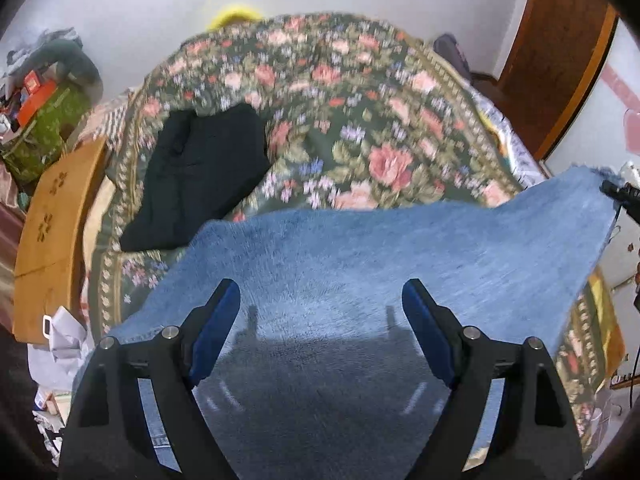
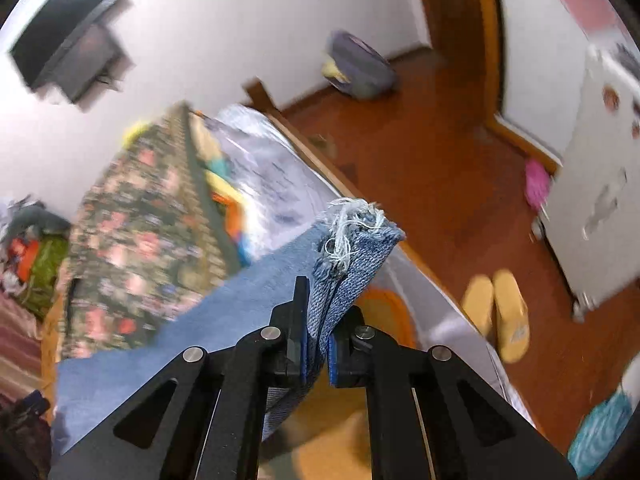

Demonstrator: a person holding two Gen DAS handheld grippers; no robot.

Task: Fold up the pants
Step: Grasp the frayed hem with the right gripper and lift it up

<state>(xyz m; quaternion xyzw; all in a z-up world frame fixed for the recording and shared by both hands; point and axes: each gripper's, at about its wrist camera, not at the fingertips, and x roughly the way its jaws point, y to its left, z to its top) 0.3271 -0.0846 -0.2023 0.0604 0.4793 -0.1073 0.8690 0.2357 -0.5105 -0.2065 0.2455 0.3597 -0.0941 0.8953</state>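
Note:
Blue denim pants point(image 1: 360, 264) are spread across the near part of the bed, one leg stretched up towards the right edge of the left wrist view. My left gripper point(image 1: 320, 286) hovers over the denim, jaws wide open, with nothing between the blue pads point(image 1: 216, 328). My right gripper point(image 2: 324, 308) is shut on the frayed hem point(image 2: 352, 236) of the pants leg, which it holds lifted off the bed. That same gripper shows as a dark shape point(image 1: 620, 194) at the raised corner in the left wrist view.
A floral bedspread point(image 1: 340, 100) covers the bed, with a folded black garment point(image 1: 200, 172) on its left side. A wooden footboard point(image 1: 52, 220) stands to the left. Yellow slippers point(image 2: 500, 312), a white cabinet point(image 2: 592, 200) and a backpack point(image 2: 360, 68) are on the wooden floor point(image 2: 420, 152).

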